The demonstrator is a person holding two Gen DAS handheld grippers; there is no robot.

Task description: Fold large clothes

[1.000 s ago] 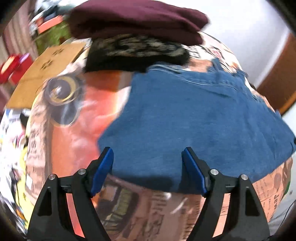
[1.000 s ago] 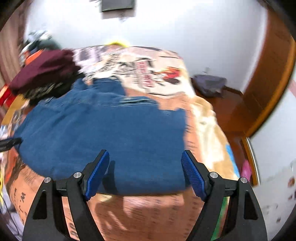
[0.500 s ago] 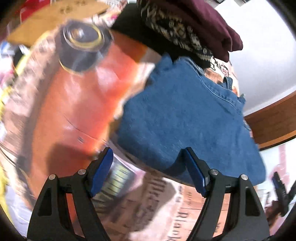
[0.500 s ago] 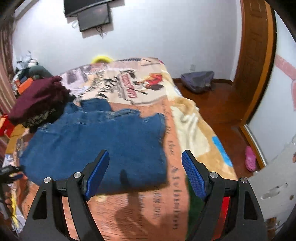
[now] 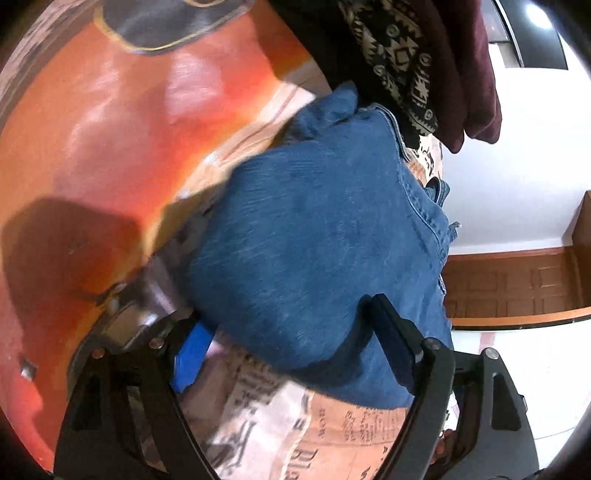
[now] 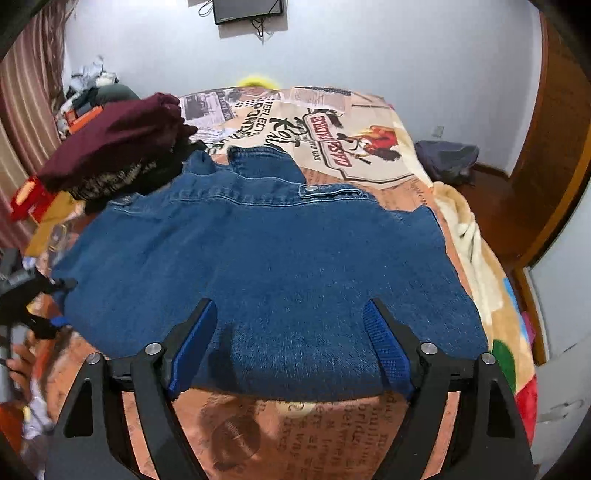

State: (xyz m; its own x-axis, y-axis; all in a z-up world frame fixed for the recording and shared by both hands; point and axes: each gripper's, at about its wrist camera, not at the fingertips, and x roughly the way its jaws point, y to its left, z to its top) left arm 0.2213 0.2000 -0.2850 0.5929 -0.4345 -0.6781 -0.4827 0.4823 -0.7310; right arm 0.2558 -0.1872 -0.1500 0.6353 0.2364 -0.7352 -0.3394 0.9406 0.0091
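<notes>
Folded blue denim garment (image 6: 258,266) lying flat on the printed bedspread (image 6: 369,147), close to the near edge of the bed, collar and buttoned tab toward the far edge. Just past its far left corner, touching or nearly touching it, a stack of folded clothes: maroon garment (image 6: 118,136) on top, dark patterned piece (image 5: 399,62) beneath.

Right tongs (image 6: 291,347) hanging over the near hem of the denim, jaws spread wide after just opening a little further, blue pads above the fabric with cloth between them; whether the pads touch the cloth cannot be told, no squeeze showing.

Left tongs (image 5: 291,354) at the denim's near left corner, tilted steeply, jaws likewise wide and just opened further; denim corner between the fingers, pads not pressing it. Blurred picture there.

Hand (image 6: 18,365) around the left tool at the left edge of the bed.

Beyond the far edge, white wall with a mounted screen (image 6: 247,9); wooden door (image 6: 554,147) to the right.
</notes>
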